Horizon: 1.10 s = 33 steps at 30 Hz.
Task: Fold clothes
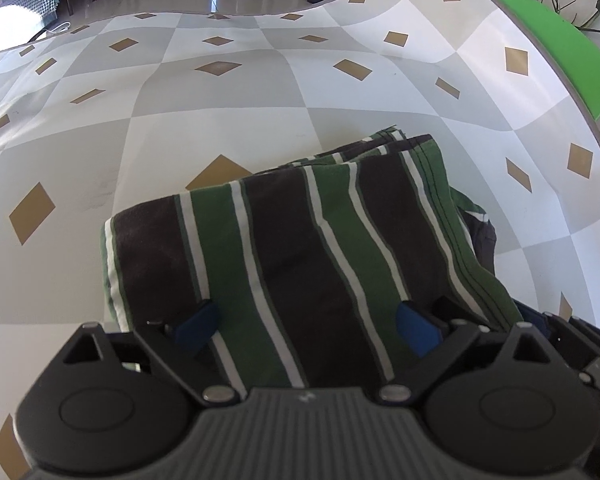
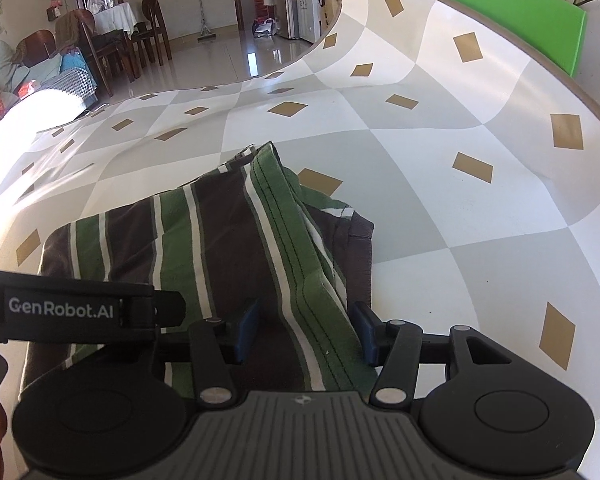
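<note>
While one folded striped garment (image 1: 300, 240) lies flat, left gripper (image 1: 308, 326) fingers wide apart, right gripper (image 2: 306, 330) fingers half-spread, gripping nothing.

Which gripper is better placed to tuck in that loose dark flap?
Right. The right gripper sits open at the striped shirt's hemmed edge, beside the dark flap. The left gripper straddles the middle.

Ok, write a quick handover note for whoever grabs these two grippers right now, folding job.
Left gripper: open wide above the striped shirt, gripping nothing.
Right gripper: partly open, with the shirt's green hem between its fingers; no firm pinch visible.
The shirt lies folded into a compact bundle on the checked table, near its front edge.
Done: main folds look finished.
Left: probably just tidy the dark flap sticking out on the right side.
</note>
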Each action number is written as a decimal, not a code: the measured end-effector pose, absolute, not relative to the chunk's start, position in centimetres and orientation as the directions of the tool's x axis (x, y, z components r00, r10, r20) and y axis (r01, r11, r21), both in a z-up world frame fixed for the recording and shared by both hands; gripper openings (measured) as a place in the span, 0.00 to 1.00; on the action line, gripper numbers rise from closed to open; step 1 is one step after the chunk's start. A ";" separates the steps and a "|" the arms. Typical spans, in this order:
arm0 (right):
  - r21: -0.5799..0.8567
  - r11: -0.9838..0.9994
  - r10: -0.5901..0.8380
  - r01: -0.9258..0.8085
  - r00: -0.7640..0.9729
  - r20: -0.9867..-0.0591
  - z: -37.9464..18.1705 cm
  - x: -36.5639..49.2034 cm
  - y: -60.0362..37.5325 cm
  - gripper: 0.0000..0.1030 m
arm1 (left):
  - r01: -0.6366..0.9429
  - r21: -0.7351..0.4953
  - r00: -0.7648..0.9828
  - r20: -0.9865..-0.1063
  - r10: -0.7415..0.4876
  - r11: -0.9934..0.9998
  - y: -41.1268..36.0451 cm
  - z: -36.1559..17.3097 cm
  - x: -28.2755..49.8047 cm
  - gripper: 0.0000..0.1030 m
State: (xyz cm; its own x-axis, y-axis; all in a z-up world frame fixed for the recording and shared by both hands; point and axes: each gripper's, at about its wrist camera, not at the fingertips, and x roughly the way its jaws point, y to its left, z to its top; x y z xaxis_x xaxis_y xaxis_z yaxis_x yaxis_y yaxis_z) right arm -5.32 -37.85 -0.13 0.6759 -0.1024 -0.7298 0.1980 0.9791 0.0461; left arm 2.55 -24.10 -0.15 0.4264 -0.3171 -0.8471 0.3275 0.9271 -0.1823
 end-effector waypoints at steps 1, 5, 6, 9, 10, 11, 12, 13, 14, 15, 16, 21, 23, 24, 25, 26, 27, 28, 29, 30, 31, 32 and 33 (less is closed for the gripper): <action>0.042 0.981 -0.100 0.191 0.676 -0.730 -0.2 -5.2 -37.6 0.50 | 0.327 -0.181 0.428 -0.847 -0.316 0.928 -23.8 -0.2 2.5 0.94; 0.029 0.987 -0.089 0.160 0.679 -0.729 -0.3 -5.0 -36.5 0.50 | 0.323 -0.175 0.432 -0.847 -0.309 0.930 -22.6 -0.2 2.5 0.94; 0.027 0.988 -0.085 0.152 0.679 -0.729 -0.3 -5.0 -36.2 0.50 | 0.321 -0.173 0.433 -0.847 -0.307 0.931 -22.3 -0.2 2.4 0.94; 0.020 0.992 -0.068 0.121 0.680 -0.730 -0.4 -4.6 -35.2 0.51 | 0.314 -0.170 0.438 -0.847 -0.302 0.934 -21.1 -0.3 2.3 0.94; 0.019 0.994 -0.062 0.110 0.680 -0.731 -0.4 -4.6 -34.9 0.51 | 0.310 -0.169 0.440 -0.846 -0.299 0.935 -20.7 -0.3 2.3 0.95; 0.017 0.995 -0.054 0.098 0.680 -0.732 -0.4 -4.5 -34.5 0.51 | 0.303 -0.169 0.443 -0.846 -0.296 0.938 -20.1 -0.3 2.2 0.95; 0.016 0.996 -0.047 0.086 0.680 -0.732 -0.5 -4.4 -34.1 0.51 | 0.298 -0.168 0.445 -0.846 -0.292 0.940 -19.7 -0.4 2.2 0.96; 0.015 0.997 -0.039 0.074 0.679 -0.733 -0.5 -4.4 -33.6 0.51 | 0.291 -0.167 0.447 -0.847 -0.289 0.942 -19.2 -0.4 2.1 0.97; 0.015 0.998 -0.032 0.063 0.679 -0.733 -0.5 -4.4 -33.2 0.51 | 0.284 -0.167 0.448 -0.847 -0.285 0.944 -18.7 -0.4 2.0 0.97; 0.013 0.999 -0.026 0.053 0.679 -0.734 -0.5 -4.3 -32.9 0.51 | 0.279 -0.166 0.449 -0.848 -0.281 0.946 -18.2 -0.4 2.0 0.98; 0.012 0.999 -0.019 0.041 0.679 -0.734 -0.5 -4.3 -32.5 0.51 | 0.274 -0.165 0.450 -0.849 -0.278 0.947 -17.9 -0.4 1.9 0.98; 0.011 1.000 0.015 -0.011 0.675 -0.737 -0.6 -4.3 -30.9 0.51 | 0.248 -0.162 0.456 -0.850 -0.263 0.955 -15.9 -0.5 1.5 1.00; 0.006 0.999 0.026 -0.032 0.673 -0.739 -0.7 -4.3 -30.2 0.51 | 0.242 -0.156 0.459 -0.851 -0.254 0.958 -15.2 -0.5 1.3 1.00; 0.004 0.999 0.032 -0.043 0.672 -0.740 -0.7 -4.3 -29.8 0.51 | 0.238 -0.151 0.460 -0.852 -0.249 0.959 -14.8 -0.5 1.2 1.00; 0.001 0.999 0.037 -0.054 0.671 -0.741 -0.7 -4.3 -29.5 0.51 | 0.236 -0.146 0.461 -0.853 -0.243 0.961 -14.5 -0.5 1.1 1.00; -0.001 0.998 0.041 -0.063 0.669 -0.742 -0.7 -4.4 -29.1 0.51 | 0.235 -0.139 0.462 -0.854 -0.237 0.962 -14.2 -0.6 1.0 1.00; -0.005 0.997 0.044 -0.071 0.669 -0.742 -0.8 -4.4 -28.7 0.51 | 0.234 -0.133 0.464 -0.855 -0.231 0.963 -13.9 -0.6 0.8 1.00; -0.009 0.997 0.047 -0.079 0.670 -0.741 -0.8 -4.5 -28.3 0.51 | 0.235 -0.127 0.465 -0.856 -0.226 0.964 -13.6 -0.6 0.7 1.00; -0.013 0.996 0.049 -0.087 0.671 -0.740 -0.8 -4.6 -27.9 0.51 | 0.236 -0.121 0.466 -0.856 -0.221 0.964 -13.3 -0.6 0.6 1.00; -0.016 0.996 0.050 -0.092 0.672 -0.739 -0.9 -4.7 -27.6 0.51 | 0.238 -0.117 0.468 -0.856 -0.219 0.964 -13.0 -0.6 0.5 1.00; -0.018 0.995 0.052 -0.096 0.673 -0.738 -0.9 -4.8 -27.3 0.51 | 0.240 -0.114 0.469 -0.856 -0.218 0.964 -12.7 -0.6 0.4 1.00; -0.017 0.995 0.055 -0.100 0.673 -0.738 -0.9 -4.9 -27.0 0.51 | 0.240 -0.111 0.469 -0.857 -0.215 0.964 -12.4 -0.6 0.4 1.00; -0.015 0.994 0.059 -0.104 0.671 -0.739 -0.9 -4.9 -26.7 0.52 | 0.240 -0.108 0.469 -0.857 -0.213 0.965 -12.2 -0.6 0.3 1.00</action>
State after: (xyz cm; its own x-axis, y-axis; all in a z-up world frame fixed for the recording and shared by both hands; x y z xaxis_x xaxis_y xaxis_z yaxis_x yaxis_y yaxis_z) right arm -4.91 -26.74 -0.92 0.6710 0.0591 -0.7391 -0.1037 0.9945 -0.0146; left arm 0.32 -12.17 -0.64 0.4690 -0.2126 -0.8572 0.2402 0.9647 -0.1079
